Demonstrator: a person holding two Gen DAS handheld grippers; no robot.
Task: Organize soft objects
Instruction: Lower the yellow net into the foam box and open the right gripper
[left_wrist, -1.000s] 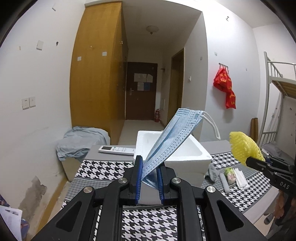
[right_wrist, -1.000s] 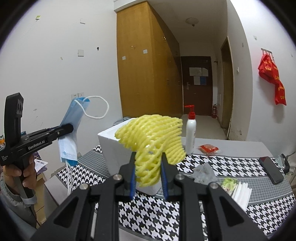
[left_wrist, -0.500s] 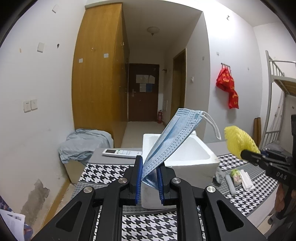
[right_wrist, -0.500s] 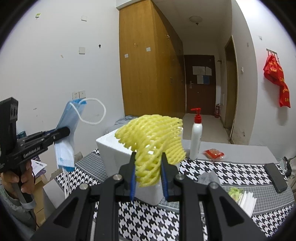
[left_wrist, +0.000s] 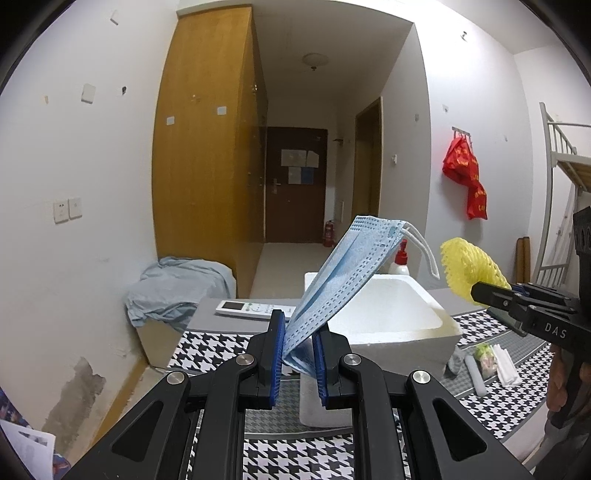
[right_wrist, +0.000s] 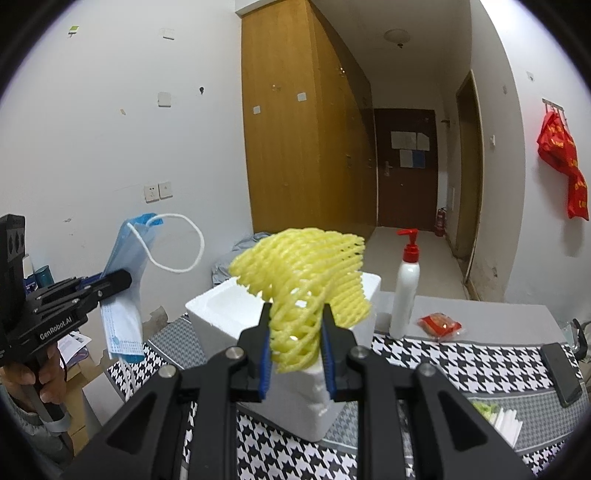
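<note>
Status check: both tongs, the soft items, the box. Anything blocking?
Left tongs shut on face mask. Right tongs shut on yellow foam net. White foam box ahead, open, nothing blocking it.

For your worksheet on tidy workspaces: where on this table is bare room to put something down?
Free: the houndstooth cloth between pump bottle and phone; the foam box looks empty. Crowded: the near right corner, with napkins.

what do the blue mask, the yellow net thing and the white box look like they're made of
Face mask: seemingly thin non-woven fabric, matte, pleated, with stitch-like dotted edges and white elastic loops.
Yellow net sleeve: likely soft foam mesh, matte, open lattice strands that bend in the grip.
White box: probably expanded polystyrene foam, with thick, grainy, dull walls.
</note>
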